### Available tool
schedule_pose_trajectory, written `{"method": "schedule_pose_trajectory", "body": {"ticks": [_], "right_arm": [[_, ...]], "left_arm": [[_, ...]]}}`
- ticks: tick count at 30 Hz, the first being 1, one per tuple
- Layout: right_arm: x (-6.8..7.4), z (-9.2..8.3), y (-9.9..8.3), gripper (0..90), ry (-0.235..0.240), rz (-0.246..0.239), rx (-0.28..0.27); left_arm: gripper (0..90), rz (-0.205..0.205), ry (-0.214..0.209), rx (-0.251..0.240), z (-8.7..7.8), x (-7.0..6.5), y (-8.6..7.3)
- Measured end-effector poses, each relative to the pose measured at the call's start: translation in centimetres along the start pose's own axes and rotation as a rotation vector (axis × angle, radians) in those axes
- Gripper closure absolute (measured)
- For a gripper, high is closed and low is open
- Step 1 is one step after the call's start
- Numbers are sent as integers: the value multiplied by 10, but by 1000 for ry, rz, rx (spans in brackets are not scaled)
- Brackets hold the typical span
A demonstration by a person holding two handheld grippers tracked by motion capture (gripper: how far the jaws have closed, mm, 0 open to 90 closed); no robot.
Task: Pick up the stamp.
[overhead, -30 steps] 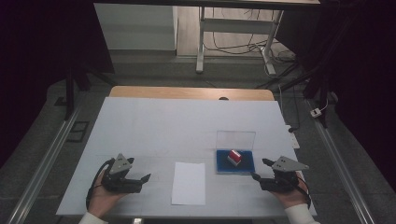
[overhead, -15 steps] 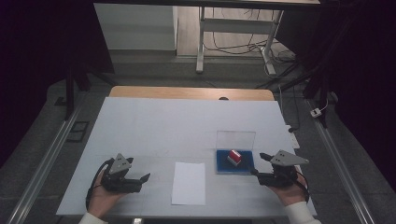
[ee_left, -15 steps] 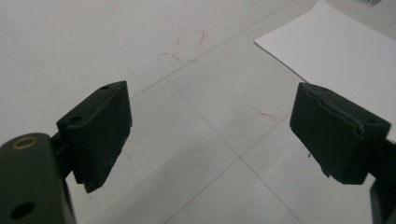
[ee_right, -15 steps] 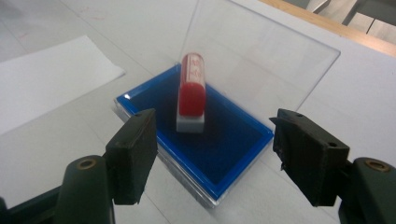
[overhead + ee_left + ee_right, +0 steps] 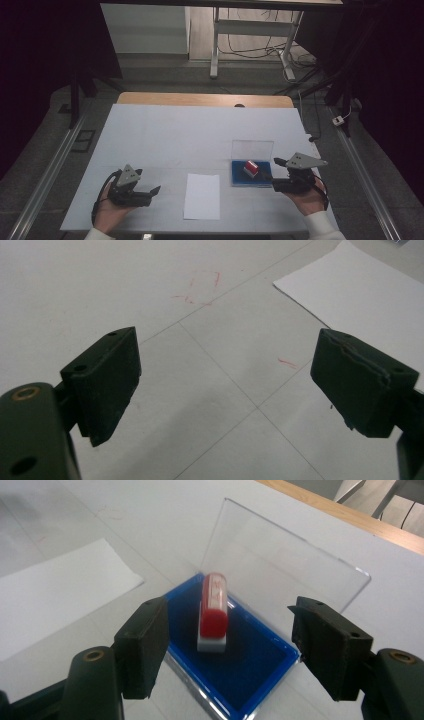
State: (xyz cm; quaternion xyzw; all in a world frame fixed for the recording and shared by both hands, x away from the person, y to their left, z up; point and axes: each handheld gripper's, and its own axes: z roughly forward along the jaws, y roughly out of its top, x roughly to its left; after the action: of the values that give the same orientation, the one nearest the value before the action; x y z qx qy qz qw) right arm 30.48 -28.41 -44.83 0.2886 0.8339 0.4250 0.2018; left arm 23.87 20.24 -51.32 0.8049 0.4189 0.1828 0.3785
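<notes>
A red-handled stamp point(image 5: 250, 168) stands on a blue ink pad point(image 5: 239, 176) whose clear lid point(image 5: 252, 150) is tipped up behind it, right of the table's middle. My right gripper point(image 5: 274, 175) hovers just right of the pad, open and empty. In the right gripper view the stamp point(image 5: 214, 607) sits on the blue pad point(image 5: 250, 665) ahead of my right gripper point(image 5: 230, 615), between its spread jaws but apart from them. My left gripper point(image 5: 152, 196) rests open near the front left. A white paper sheet point(image 5: 202, 196) lies between the two grippers.
The white table top point(image 5: 175, 135) has a wooden strip along its far edge point(image 5: 200, 99). In the left gripper view the open left gripper point(image 5: 225, 375) faces bare table with faint red marks point(image 5: 200, 287) and a corner of the paper point(image 5: 370, 300).
My right gripper has lifted a little and edged toward the ink pad. The left gripper and all the objects stayed where they were.
</notes>
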Motion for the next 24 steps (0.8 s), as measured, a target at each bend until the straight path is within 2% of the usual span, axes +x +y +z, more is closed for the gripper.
{"method": "schedule_pose_trajectory", "body": {"ticks": [9,24], "right_arm": [[-1,13,20,311,12,-1,14],[-3,41,36,324,16,25,75]], "left_arm": [[132,8,-2,6,1,0,0],[131,5,-6,10,4,0,0]]}}
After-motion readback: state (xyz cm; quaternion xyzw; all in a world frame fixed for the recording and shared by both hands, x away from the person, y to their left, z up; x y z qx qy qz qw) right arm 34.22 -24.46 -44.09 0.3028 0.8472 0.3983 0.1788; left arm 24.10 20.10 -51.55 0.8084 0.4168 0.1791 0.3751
